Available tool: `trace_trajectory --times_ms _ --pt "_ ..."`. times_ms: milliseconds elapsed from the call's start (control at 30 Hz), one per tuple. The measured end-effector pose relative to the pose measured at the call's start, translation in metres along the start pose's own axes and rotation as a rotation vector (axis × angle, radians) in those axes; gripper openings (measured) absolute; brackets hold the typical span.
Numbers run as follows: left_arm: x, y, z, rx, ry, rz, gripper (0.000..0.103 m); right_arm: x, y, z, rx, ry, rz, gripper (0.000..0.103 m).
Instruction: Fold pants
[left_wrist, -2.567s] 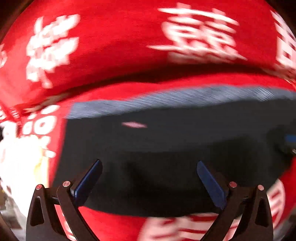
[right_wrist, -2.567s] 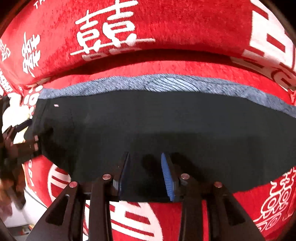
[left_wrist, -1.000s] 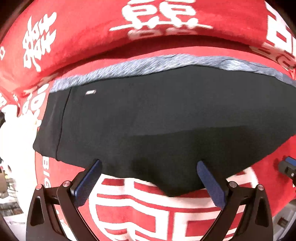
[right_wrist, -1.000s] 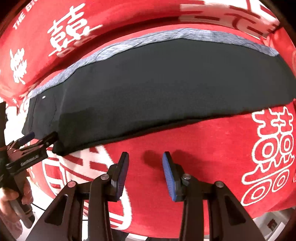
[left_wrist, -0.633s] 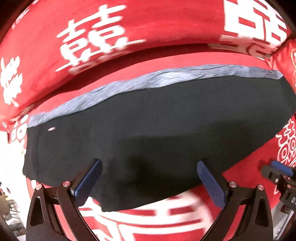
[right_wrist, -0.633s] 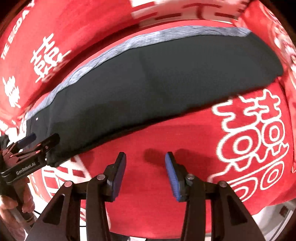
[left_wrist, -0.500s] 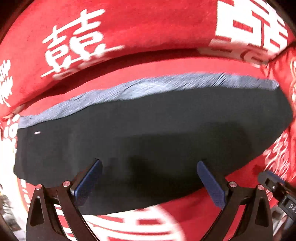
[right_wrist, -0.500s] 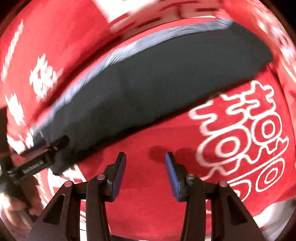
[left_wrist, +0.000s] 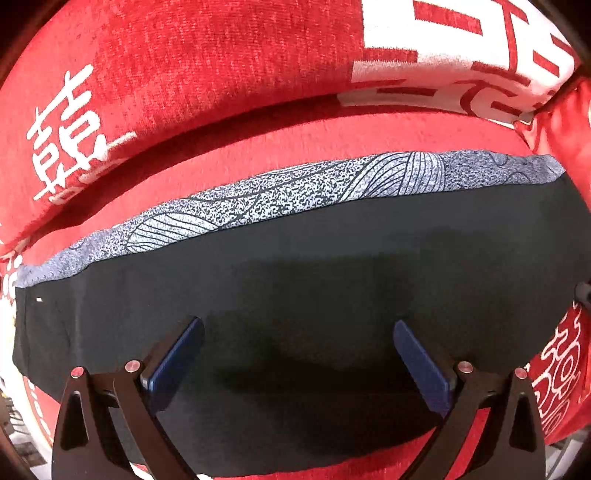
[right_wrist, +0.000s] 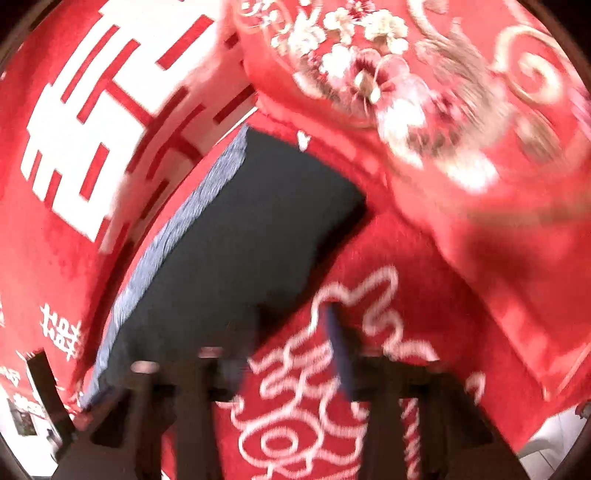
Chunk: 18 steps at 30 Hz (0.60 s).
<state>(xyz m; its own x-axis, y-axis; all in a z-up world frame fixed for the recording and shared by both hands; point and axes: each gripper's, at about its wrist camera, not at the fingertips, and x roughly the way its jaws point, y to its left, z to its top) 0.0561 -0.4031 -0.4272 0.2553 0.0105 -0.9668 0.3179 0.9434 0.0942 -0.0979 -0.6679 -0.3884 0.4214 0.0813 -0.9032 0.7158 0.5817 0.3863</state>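
Note:
The black pants (left_wrist: 314, 280) lie folded lengthwise on the red sofa seat (left_wrist: 295, 144), with a grey patterned strip (left_wrist: 295, 188) along the far edge. My left gripper (left_wrist: 295, 347) is open and empty, its blue pads wide apart just above the pants' near edge. In the blurred right wrist view the pants (right_wrist: 240, 236) run diagonally. My right gripper (right_wrist: 291, 339) is open and empty, over the near right edge of the pants where they meet the red seat.
The red sofa backrest (left_wrist: 207, 66) with white characters rises behind the pants. A red embroidered cushion (right_wrist: 461, 110) sits at the pants' right end. The sofa's front edge and pale floor (right_wrist: 554, 435) show at the lower right.
Both grippers have moved right along the pants. The right gripper has swung fast toward the pants' right end by the cushion. The left one has come closer over the pants.

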Motion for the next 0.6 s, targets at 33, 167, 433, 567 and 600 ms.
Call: trace_trajectory --times_ms 33,167,433,567,600 --pt "0.000 0.000 0.000 0.006 0.000 0.001 0.103 -0.001 -0.002 0.006 -0.004 -0.006 0.000 0.005" --pt "-0.001 -0.002 0.000 0.026 0.002 0.022 0.103 -0.014 0.010 0.014 -0.125 -0.058 0.008 0.009" --pt "0.002 -0.013 0.005 0.013 0.007 -0.024 0.103 -0.003 -0.035 -0.016 0.114 0.019 0.218 0.049" --pt "0.004 -0.007 -0.002 -0.020 -0.020 -0.051 0.103 0.009 -0.047 -0.017 0.168 -0.041 0.327 0.049" --pt "0.004 -0.007 -0.003 -0.014 -0.029 -0.049 0.103 0.013 -0.045 -0.014 0.164 -0.061 0.342 0.049"
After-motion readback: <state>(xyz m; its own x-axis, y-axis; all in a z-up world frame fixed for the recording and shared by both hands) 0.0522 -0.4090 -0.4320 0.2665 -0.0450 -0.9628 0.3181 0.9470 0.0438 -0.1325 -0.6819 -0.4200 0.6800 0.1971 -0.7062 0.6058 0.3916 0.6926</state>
